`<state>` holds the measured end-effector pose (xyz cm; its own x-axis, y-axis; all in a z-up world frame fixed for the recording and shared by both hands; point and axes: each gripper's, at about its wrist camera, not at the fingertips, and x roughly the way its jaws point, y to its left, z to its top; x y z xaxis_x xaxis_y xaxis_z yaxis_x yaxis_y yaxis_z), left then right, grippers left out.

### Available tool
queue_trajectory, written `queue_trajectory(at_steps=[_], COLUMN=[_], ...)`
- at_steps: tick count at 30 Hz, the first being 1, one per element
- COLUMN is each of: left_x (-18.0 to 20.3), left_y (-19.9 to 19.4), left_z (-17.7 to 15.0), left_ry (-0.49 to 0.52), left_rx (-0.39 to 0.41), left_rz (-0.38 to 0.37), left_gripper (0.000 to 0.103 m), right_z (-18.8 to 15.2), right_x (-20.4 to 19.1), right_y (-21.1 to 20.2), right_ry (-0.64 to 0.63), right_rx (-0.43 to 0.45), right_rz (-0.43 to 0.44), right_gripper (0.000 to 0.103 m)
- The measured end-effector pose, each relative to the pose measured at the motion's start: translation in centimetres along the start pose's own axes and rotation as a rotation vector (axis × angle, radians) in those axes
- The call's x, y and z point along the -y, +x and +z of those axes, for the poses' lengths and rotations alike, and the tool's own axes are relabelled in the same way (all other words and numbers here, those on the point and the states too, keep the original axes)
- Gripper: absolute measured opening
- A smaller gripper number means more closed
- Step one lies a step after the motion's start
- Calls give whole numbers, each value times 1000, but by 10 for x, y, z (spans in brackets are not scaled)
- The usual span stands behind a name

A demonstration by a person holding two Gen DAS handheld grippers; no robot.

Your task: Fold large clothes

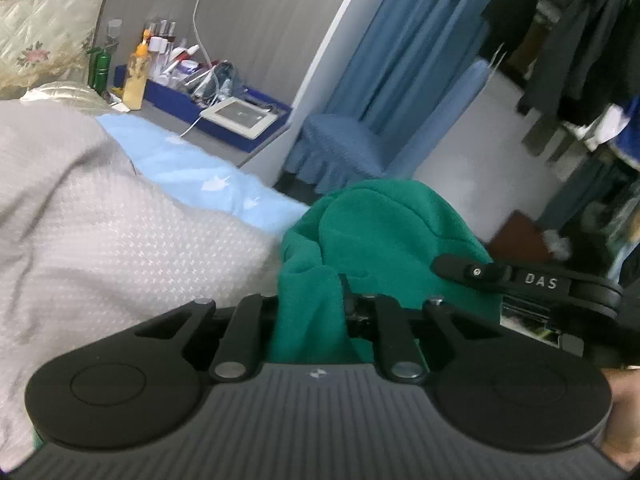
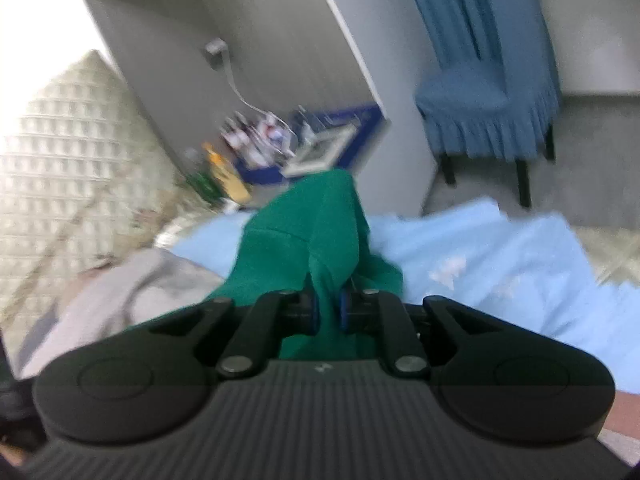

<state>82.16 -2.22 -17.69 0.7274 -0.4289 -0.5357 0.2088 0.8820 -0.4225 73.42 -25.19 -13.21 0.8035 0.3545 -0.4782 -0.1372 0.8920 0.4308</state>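
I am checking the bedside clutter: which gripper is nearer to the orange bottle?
Probably left. From the left gripper the orange bottle looks large and sharp beyond the grey blanket. From the right gripper, shut on the green garment, it looks smaller.

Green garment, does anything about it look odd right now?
Nothing damaged. The green garment is bunched and crumpled, not flat, pinched by both the left hand-held gripper and right hand-held gripper over the light blue sheet.

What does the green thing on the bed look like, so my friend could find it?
Start at the bed with the light blue sheet. Bunched on it, beside a grey knitted blanket, lies the green fleece garment, pinched by both the left gripper and the right gripper. It is the only deep green cloth there.
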Motion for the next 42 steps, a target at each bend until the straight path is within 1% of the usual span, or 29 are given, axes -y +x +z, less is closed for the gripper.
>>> queue_trajectory(at_steps=[3,6,10,12,15,17,18,19,21,22,23,26,28,31,34,37,41,42], left_x=[12,25,46,56,71,80,83,85,85,83,82,77,71,67,64,58,34,28], left_y=[-43,-97,-170,-208,-256,-285,-299,-311,-336,-347,-355,-370,-380,-393,-395,-386,-370,-368], left_z=[7,7,-3,-16,-43,-66,-79,-91,-119,-133,-147,-191,-220,-262,-295,-318,-325,-325], left_ry=[19,23,25,17,17,20,15,7,-3,-19,-34,-62,-91,-100,-98,-95,-173,-194], left_rx=[38,78,121,131,136,135,136,138,160,169,163,128,124,106,95,79,69,72], left_rz=[-32,-78,-146,-173,-207,-224,-231,-228,-242,-256,-262,-240,-244,-204,-166,-117,-139,-152], left_gripper=[17,17,17,17,17,14,13,7,6,6,6,6,6,6,7,7,8,10], right_z=[13,19,11,2,-26,-51,-67,-84,-117,-137,-156,-213,-246,-285,-303,-307,-309,-308], right_x=[-19,-44,-79,-94,-110,-116,-119,-121,-124,-122,-120,-111,-105,-94,-80,-78,-80,-81], right_y=[-45,-99,-180,-217,-279,-313,-330,-345,-366,-375,-380,-383,-375,-363,-351,-340,-325,-323], right_ry=[-45,-94,-144,-148,-138,-125,-122,-121,-108,-78,-47,9,28,36,63,49,27,12], right_rx=[51,106,177,203,245,258,261,265,248,232,203,110,39,-50,-123,-152,-203,-212], right_rz=[54,107,161,180,214,221,219,208,191,186,187,162,140,101,64,40,9,8], right_gripper=[12,12,12,12,12,12,12,12,12,12,12,12,12,11,11,12,13,13])
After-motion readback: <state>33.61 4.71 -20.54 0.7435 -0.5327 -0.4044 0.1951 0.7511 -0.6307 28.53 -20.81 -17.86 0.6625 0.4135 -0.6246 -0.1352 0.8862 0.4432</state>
